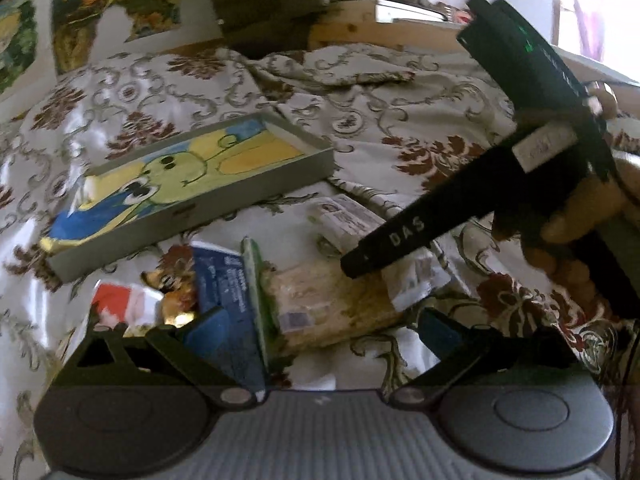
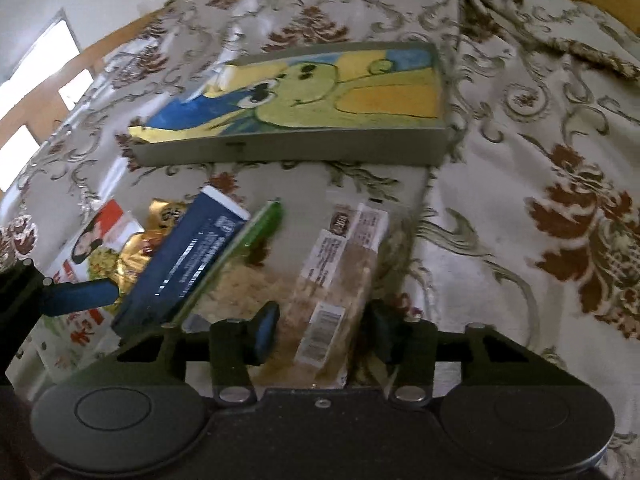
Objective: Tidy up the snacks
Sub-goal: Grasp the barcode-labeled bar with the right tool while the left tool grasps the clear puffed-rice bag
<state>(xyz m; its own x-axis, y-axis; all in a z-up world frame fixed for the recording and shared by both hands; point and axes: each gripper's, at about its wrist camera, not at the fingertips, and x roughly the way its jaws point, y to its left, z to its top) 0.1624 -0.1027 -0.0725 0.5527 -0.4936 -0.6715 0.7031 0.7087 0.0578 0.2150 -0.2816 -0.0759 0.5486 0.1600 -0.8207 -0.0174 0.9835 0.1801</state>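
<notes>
Both grippers over snacks on bed: right gripper (image 2: 320,330) closed on cracker pack (image 2: 320,280); left gripper (image 1: 324,330) open beside blue box (image 1: 228,300).

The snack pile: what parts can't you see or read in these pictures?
- Dark blue box, both views: its print is too blurred to read.
- Clear-wrapped snack pack, right wrist view: its near end is hidden behind the right gripper.
- Red-and-white packet, left wrist view: mostly hidden behind a left gripper finger.

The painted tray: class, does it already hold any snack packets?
No: the painted tray is bare inside, and the snack packets lie on the bedspread before it.
</notes>
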